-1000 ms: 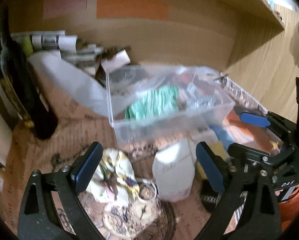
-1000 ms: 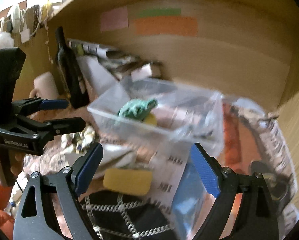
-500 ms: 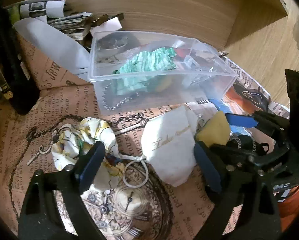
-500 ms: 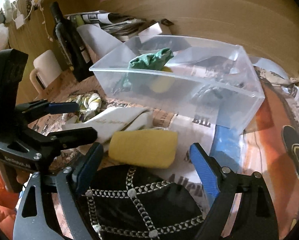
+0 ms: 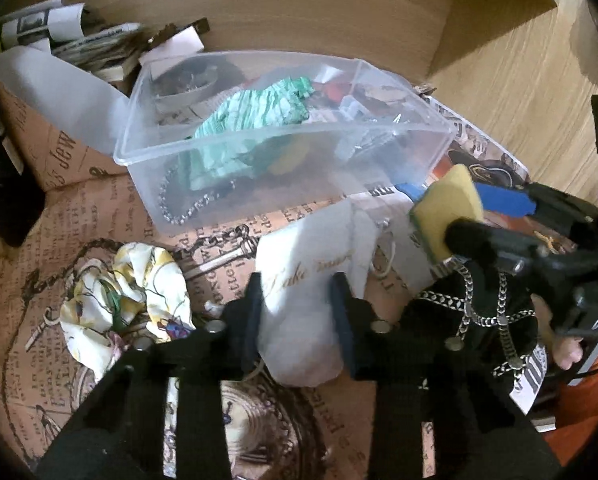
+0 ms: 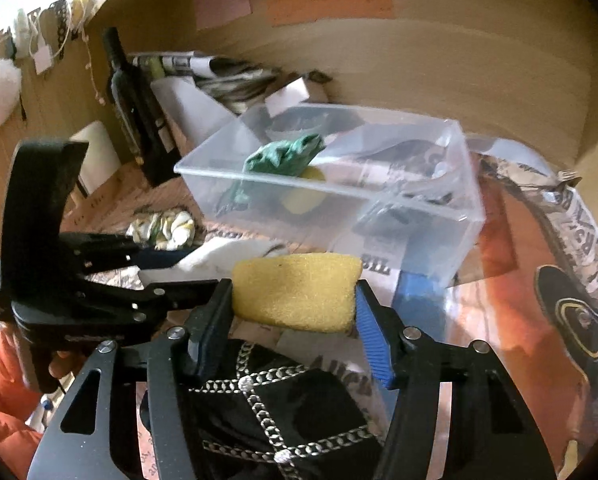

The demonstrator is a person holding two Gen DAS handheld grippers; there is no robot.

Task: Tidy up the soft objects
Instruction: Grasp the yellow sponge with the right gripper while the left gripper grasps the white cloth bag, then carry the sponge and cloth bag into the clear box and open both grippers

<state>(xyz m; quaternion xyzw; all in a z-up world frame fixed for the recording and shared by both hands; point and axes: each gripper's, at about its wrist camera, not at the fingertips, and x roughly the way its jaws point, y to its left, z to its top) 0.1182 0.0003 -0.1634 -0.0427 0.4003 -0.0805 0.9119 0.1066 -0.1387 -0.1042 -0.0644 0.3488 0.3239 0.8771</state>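
Observation:
My left gripper (image 5: pixel 297 312) is shut on a white cloth pouch (image 5: pixel 311 280) that lies on the newspaper-print mat. My right gripper (image 6: pixel 295 308) is shut on a yellow sponge (image 6: pixel 295 290) and holds it above the mat, in front of a clear plastic bin (image 6: pixel 419 216). The bin (image 5: pixel 219 168) holds a green cloth (image 5: pixel 255 108), a yellow object and other small items. A floral scrunchie (image 5: pixel 127 304) lies left of the pouch. A black cap with silver chains (image 6: pixel 275 412) lies under my right gripper. The sponge also shows in the left wrist view (image 5: pixel 447 208).
A dark bottle (image 6: pixel 133 108) stands at the back left beside rolled newspapers (image 6: pixel 219 76). A wooden wall (image 6: pixel 419 52) with coloured sticky notes closes the back. A white curved sheet (image 5: pixel 59 92) leans left of the bin. A metal chain (image 5: pixel 203 204) lies by the bin's front.
Both grippers have closed: the left on the white pouch, the right on the yellow sponge, which has risen off the mat. The left gripper has moved forward and down to the pouch.

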